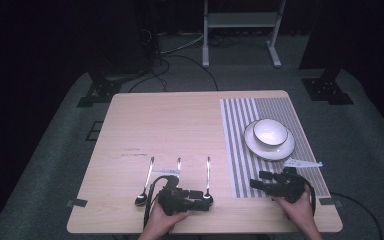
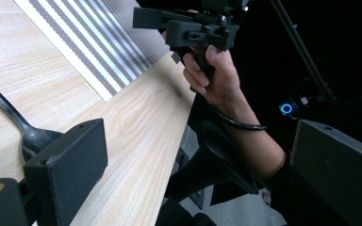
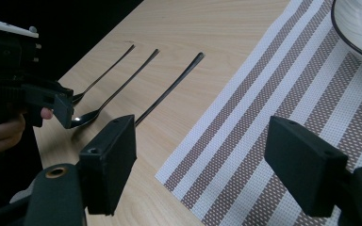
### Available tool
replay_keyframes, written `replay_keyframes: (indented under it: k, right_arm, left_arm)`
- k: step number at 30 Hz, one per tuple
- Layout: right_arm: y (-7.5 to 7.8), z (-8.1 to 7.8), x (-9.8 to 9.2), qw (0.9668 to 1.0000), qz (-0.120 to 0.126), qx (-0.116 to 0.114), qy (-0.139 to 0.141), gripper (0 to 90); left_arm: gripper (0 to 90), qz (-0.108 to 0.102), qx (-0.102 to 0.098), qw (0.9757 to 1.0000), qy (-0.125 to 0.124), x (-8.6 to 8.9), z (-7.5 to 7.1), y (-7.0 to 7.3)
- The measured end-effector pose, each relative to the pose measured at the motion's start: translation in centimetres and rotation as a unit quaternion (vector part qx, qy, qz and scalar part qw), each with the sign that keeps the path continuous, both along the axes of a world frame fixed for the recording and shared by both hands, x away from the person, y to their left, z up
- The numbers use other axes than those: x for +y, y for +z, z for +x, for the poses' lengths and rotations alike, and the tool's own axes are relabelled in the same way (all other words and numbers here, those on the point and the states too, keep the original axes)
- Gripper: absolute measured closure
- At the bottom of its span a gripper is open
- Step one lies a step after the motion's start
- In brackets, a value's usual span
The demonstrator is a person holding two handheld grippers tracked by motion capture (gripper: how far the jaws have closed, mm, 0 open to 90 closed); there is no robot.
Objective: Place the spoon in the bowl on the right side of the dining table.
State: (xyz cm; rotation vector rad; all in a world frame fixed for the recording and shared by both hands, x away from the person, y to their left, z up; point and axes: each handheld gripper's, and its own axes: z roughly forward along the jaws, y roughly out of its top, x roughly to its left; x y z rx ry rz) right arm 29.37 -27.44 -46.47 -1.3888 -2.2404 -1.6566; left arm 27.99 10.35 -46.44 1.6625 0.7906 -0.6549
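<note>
the high view is dim overall: light falls from above onto the table, which glows pale in the middle of the frame, while the floor fades to near black toward the upper left and upper right corners. shadows under the spoons are short and soft. in the left gripper view the right half of the frame is dark, with one small blue light glowing. the nearest jaws look slightly soft. a small glare spot sits on a spoon bowl.

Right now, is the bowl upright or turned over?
Upright. The bowl sits on the plate with its white inside facing up, and it looks empty.
</note>
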Motion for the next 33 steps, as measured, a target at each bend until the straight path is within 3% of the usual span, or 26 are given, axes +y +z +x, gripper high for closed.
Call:
replay_keyframes:
  k: [21,25,26,29,33]
  right_arm:
    - [0.4,0.6,0.9,0.9999,-0.011,0.001,0.012,24.4]
    - [0.6,0.6,1.0,0.9998,-0.015,-0.002,0.013,24.4]
    - [0.6,0.6,1.0,0.9998,-0.015,-0.002,0.014,24.4]
    - [0.6,0.6,1.1,0.9997,-0.017,-0.003,0.015,24.4]
    - [0.4,0.6,1.2,0.9997,-0.017,-0.002,0.016,24.4]
  left_arm:
    - [3.2,0.018,0.024,0.9994,-0.017,-1.3,0.0,-1.3]
    - [3.2,0.03,0.029,0.999,-0.017,-1.5,0.0,-1.6]
    - [3.2,0.049,0.031,0.9982,-0.015,-1.8,-0.1,-1.9]
    - [3.7,0.076,0.043,0.9961,-0.018,-2.0,0.0,-2.4]
    - [4.6,0.082,0.047,0.9955,-0.014,-2.0,0.1,-2.6]
